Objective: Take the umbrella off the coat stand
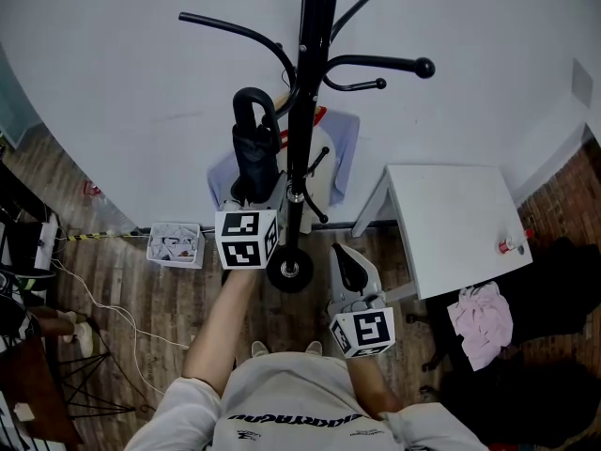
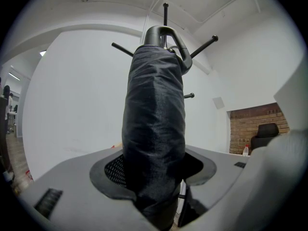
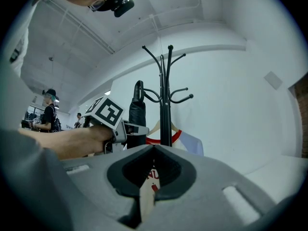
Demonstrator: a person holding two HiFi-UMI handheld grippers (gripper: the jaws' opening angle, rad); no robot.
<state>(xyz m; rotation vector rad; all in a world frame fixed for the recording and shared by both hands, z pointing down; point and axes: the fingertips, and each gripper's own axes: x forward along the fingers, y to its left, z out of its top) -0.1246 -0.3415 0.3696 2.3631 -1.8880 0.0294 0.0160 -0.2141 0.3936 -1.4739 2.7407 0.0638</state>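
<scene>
A black folded umbrella [image 1: 254, 148] with a curved handle stands upright just left of the black coat stand [image 1: 306, 101]. My left gripper [image 1: 252, 194] is shut on its rolled fabric, low on the body. In the left gripper view the umbrella [image 2: 154, 114] fills the gap between the jaws, and its handle [image 2: 166, 32] rises among the stand's hooks; whether it hangs on one I cannot tell. My right gripper [image 1: 349, 263] is lower and to the right, shut and holding nothing. In the right gripper view [image 3: 153, 170] it faces the stand [image 3: 166, 100].
A shirt on a hanger [image 1: 343, 153] hangs behind the stand, whose round base [image 1: 289, 271] rests on the wood floor. A white table [image 1: 451, 224] with a small bottle [image 1: 507, 245] is at the right, pink cloth [image 1: 484, 319] beside it. A white basket [image 1: 176, 244] sits at the left.
</scene>
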